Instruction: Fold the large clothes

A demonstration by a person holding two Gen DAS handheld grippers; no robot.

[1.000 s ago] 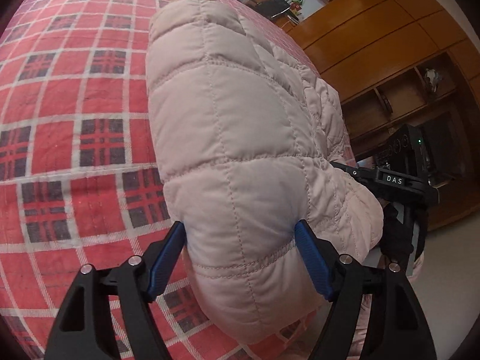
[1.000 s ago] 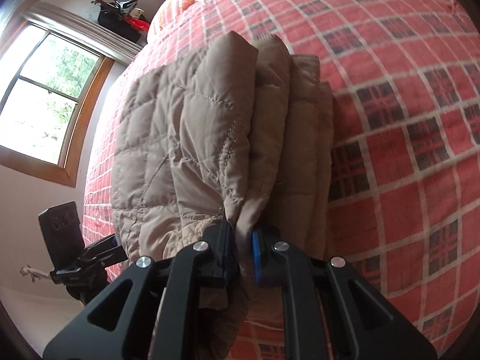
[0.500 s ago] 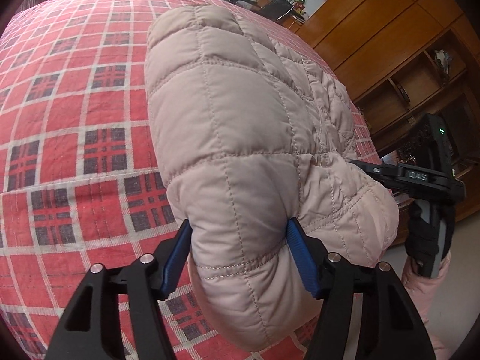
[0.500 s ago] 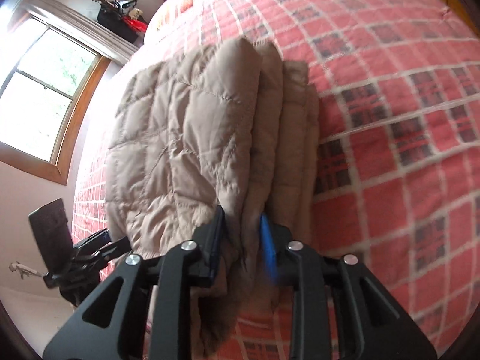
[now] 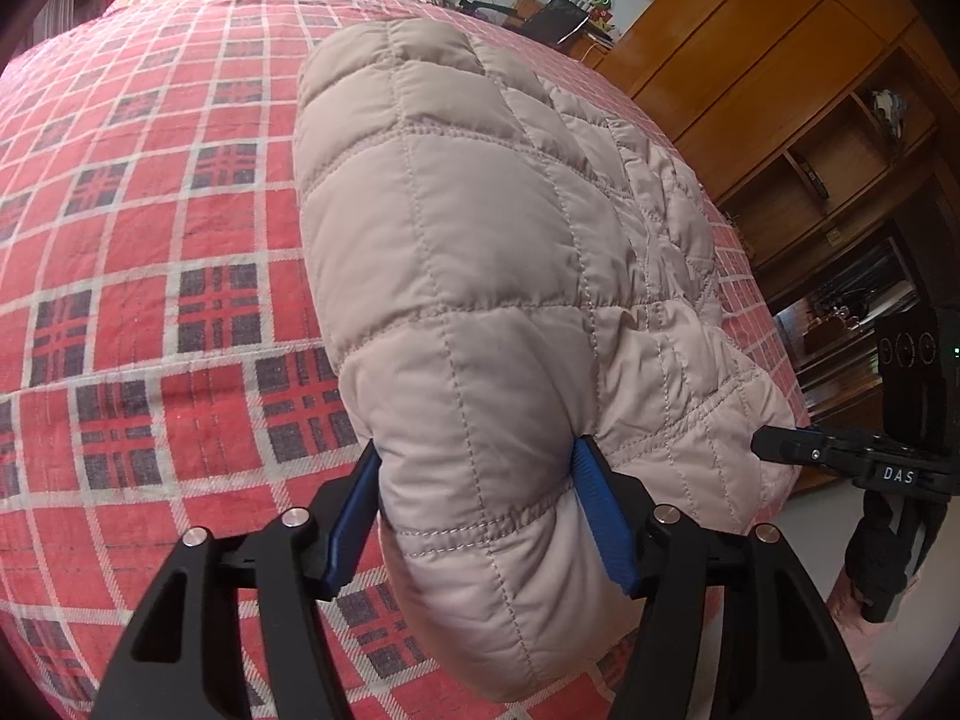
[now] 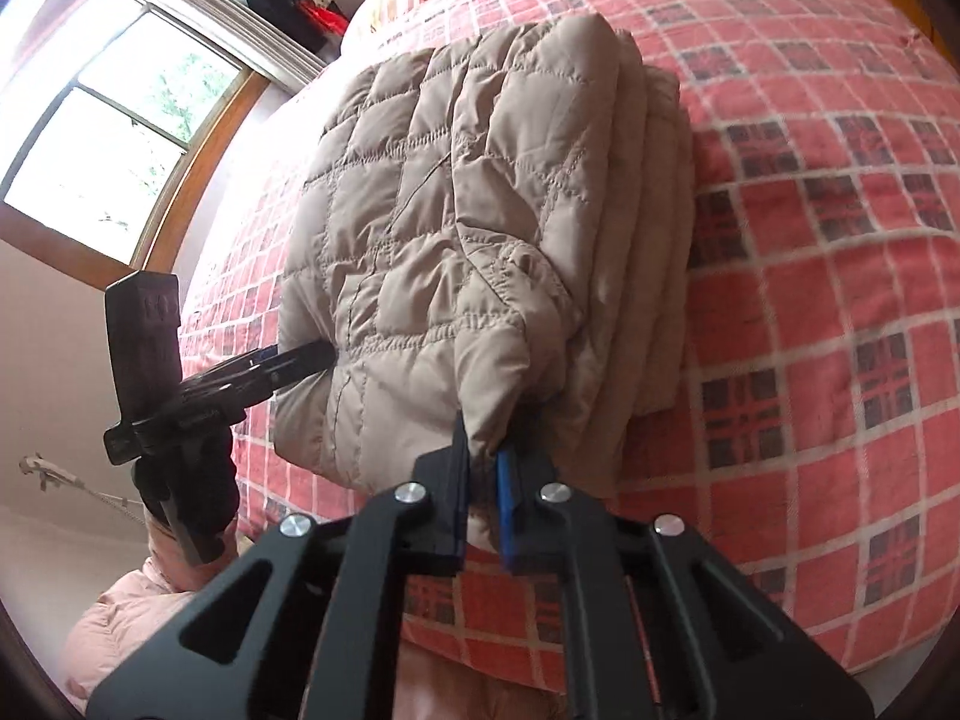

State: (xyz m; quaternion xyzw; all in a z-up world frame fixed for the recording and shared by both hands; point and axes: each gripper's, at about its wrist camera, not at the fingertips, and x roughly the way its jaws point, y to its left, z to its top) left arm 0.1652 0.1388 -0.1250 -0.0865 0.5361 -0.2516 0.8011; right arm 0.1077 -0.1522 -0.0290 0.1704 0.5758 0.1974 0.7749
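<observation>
Item: left gripper (image 5: 480, 510), at 6 o'clock in the left wrist view, 2 black arms with blue pads (image 5: 600, 516), set fairly wide and pressing in from both sides on a thick rounded roll of the quilted jacket (image 5: 480, 276). Item: right gripper (image 6: 483, 480), at 6 o'clock in the right wrist view, jaws narrow, pinching a thin corner of the same jacket at its near hem; 1 blue pad shows on the right finger. Item: quilted jacket, pale beige, folded into a stack of several layers, lying on the bed near its front edge and running from 6 o'clock up toward 12 o'clock; in the right wrist view the layered fold edges face 3 o'clock. Cross-reference: the right gripper appears at 3 o'clock in the left wrist view, its tip touching the jacket's hem, held by a dark-gloved hand (image 5: 882, 564); the left gripper appears at 9 o'clock in the right wrist view, tip against the jacket's side. Item: bedspread (image 5: 150, 240), red plaid with white lines and dark squares, covering the bed beyond the jacket. Far: wooden cabinets (image 5: 780, 60) at 2 o'clock in the left wrist view; window (image 6: 108, 120) at 10 o'clock in the right wrist view.
</observation>
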